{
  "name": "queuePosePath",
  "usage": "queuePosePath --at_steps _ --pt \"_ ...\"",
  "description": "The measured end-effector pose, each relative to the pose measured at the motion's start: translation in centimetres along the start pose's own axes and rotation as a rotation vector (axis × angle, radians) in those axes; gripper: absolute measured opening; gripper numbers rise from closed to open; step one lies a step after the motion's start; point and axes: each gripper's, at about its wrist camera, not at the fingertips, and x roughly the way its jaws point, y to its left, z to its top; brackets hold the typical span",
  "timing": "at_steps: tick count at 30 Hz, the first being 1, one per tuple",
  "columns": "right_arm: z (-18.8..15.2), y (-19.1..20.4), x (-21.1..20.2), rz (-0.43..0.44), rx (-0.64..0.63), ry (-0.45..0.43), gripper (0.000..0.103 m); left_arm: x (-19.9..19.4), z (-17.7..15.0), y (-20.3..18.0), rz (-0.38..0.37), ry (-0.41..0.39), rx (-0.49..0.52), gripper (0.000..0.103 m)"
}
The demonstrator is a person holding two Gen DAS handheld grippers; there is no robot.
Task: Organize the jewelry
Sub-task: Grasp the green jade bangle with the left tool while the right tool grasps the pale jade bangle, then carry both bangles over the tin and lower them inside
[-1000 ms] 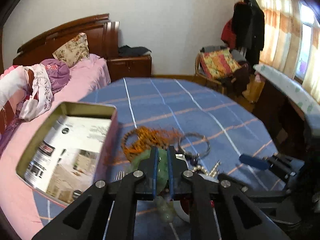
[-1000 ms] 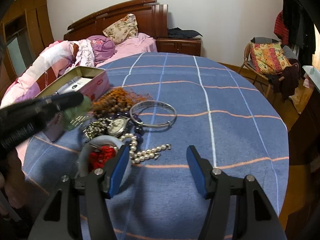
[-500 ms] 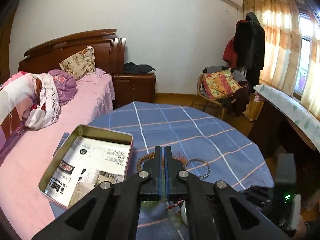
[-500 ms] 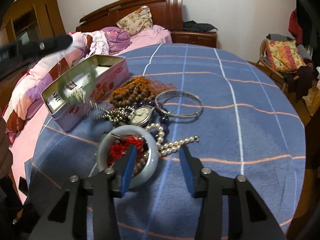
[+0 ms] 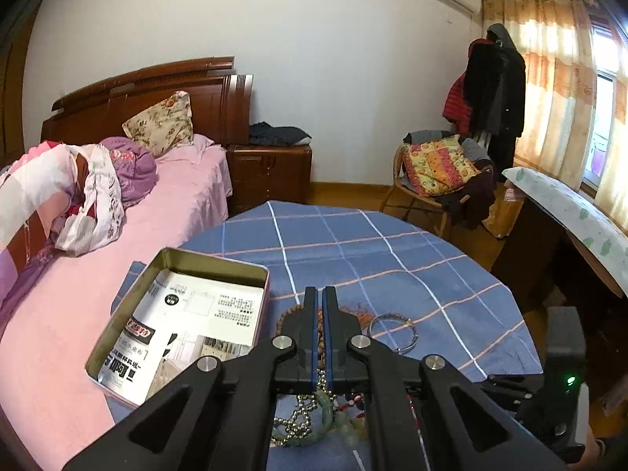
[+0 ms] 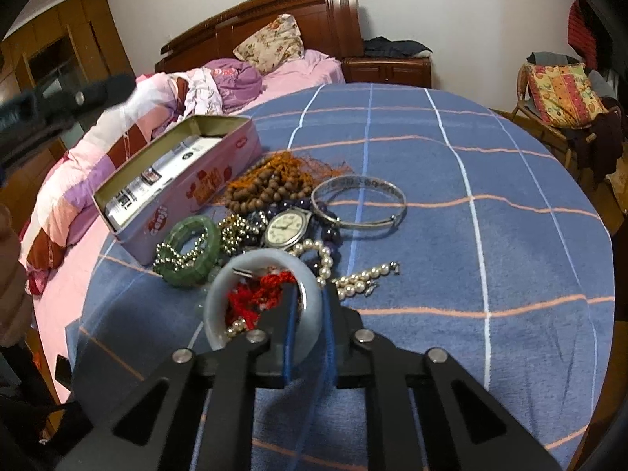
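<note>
The right gripper (image 6: 309, 306), jaws just closing across the rim of the white bangle (image 6: 263, 298) on the desk (image 6: 490, 204), seems about to lift it toward the open tin (image 6: 176, 180), while the left gripper (image 5: 322, 333) hovers shut and empty.

The left gripper (image 5: 322, 314) hangs above the blue checked tablecloth's left part, tilted downward, its blue-padded jaws pressed together with nothing between them. The right gripper (image 6: 310, 314), pitched more steeply, has just been closing; its jaws straddle the pale white bangle's (image 6: 251, 271) rim.
</note>
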Motion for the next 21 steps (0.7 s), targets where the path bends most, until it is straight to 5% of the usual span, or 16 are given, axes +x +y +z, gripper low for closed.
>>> queuePosePath --at_steps 3,4,7,8,19,21 --pt "0.2 0.0 -0.5 0.016 0.014 -0.015 0.015 0.3 -0.5 0.1 0.007 0.022 0.014 0.007" --pt "0.3 0.0 -0.7 0.016 0.015 -0.020 0.015 0.5 -0.6 0.2 0.014 0.029 0.015 0.017" --pt "0.7 -0.2 -1.4 0.013 0.024 -0.052 0.015 0.5 -1.5 0.5 0.054 0.031 0.014 0.074" --pt "0.9 -0.3 -1.8 0.011 0.026 -0.065 0.015 0.4 -1.8 0.5 0.064 0.019 0.015 0.078" --pt "1.9 -2.0 -3.5 -0.024 0.073 -0.130 0.015 2.1 -4.7 -1.3 0.051 0.105 0.083 0.078" --pt "1.9 -2.2 -3.3 -0.022 0.080 -0.127 0.015 2.5 -5.5 -1.9 0.053 0.132 0.106 0.063"
